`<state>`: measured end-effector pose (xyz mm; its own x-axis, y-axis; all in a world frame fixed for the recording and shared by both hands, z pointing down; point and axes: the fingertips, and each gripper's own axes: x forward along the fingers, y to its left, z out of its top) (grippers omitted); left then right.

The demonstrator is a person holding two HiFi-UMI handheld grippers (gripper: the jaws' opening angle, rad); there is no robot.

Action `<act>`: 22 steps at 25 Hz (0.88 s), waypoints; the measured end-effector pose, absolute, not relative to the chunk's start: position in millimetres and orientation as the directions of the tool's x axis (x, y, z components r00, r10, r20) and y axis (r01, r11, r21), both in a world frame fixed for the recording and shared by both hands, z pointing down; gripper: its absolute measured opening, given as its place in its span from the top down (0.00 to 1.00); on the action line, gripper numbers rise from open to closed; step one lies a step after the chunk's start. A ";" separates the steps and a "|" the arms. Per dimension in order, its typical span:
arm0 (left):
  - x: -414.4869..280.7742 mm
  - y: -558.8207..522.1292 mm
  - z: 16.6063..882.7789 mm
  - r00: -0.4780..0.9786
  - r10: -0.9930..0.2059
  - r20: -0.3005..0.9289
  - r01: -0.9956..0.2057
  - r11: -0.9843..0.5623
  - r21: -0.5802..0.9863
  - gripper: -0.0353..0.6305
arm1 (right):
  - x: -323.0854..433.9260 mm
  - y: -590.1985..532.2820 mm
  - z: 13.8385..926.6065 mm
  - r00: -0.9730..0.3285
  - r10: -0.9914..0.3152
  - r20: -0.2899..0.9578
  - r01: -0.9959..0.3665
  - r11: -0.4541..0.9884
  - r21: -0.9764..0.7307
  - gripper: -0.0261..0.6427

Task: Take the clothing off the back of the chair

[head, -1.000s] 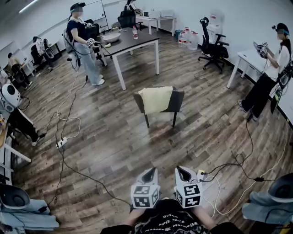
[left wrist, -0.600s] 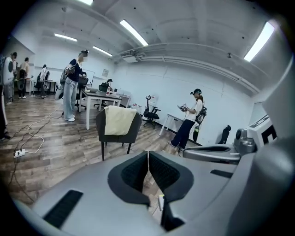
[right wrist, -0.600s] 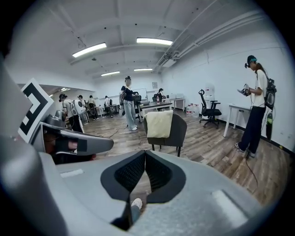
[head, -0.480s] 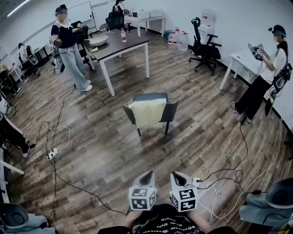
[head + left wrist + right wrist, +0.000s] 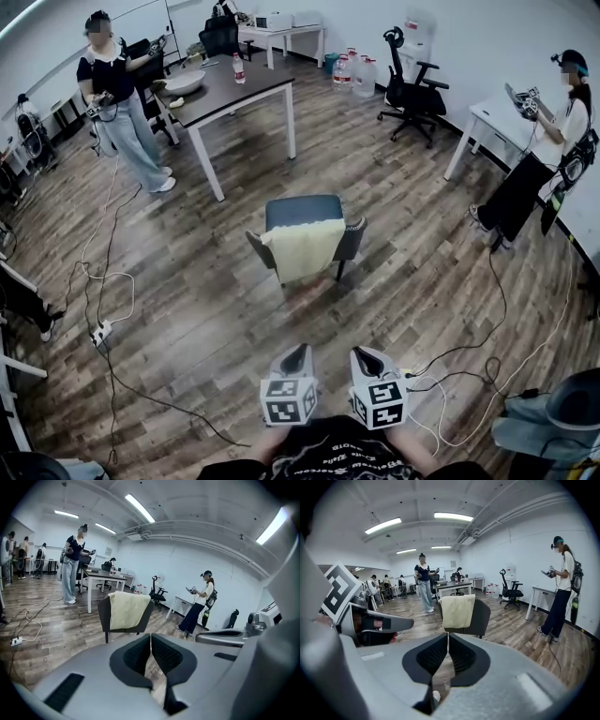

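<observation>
A pale yellow garment (image 5: 302, 248) (image 5: 126, 610) (image 5: 458, 611) hangs over the back of a dark chair (image 5: 305, 212) (image 5: 104, 616) (image 5: 483, 616) standing on the wooden floor ahead of me. My left gripper (image 5: 299, 351) (image 5: 150, 636) and right gripper (image 5: 360, 352) (image 5: 448, 635) are held side by side low in the head view, well short of the chair. Both are shut, jaws meeting with nothing between them. Each points toward the draped chair back.
A dark table (image 5: 230, 84) stands beyond the chair, with a person (image 5: 117, 103) at its left. An office chair (image 5: 408, 89) and a white desk (image 5: 492, 117) with another person (image 5: 544, 159) lie to the right. Cables (image 5: 103, 281) (image 5: 469, 366) trail across the floor on both sides.
The chair with the garment has come nearer and lower in the head view as I walked forward. Both grippers stay shut and side by side.
</observation>
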<state>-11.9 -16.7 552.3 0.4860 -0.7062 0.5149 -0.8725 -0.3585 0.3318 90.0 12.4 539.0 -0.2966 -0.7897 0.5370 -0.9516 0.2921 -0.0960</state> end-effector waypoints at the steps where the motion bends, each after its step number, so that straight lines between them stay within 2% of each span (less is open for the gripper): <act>1: -14.1 -24.3 550.8 0.490 -0.705 0.513 -0.870 -0.361 0.336 0.92 | 87.8 5.7 539.1 -0.294 -0.789 0.540 -0.953 0.287 -0.100 0.95; 15: -37.9 -99.4 553.9 0.564 -0.641 0.521 -0.826 -0.429 0.366 0.92 | 65.5 -75.0 551.3 -0.239 -0.801 0.549 -0.970 0.168 -0.178 0.95; 22: -47.4 -121.5 552.4 0.552 -0.660 0.509 -0.833 -0.422 0.358 0.92 | 54.3 -96.4 552.3 -0.269 -0.794 0.546 -0.962 0.192 -0.195 0.95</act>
<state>-47.4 -121.5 552.4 0.5524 -0.6597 0.5095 -0.8333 -0.4216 0.3576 54.3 -96.4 552.3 -0.2691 -0.7937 0.5456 -0.9618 0.1924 -0.1946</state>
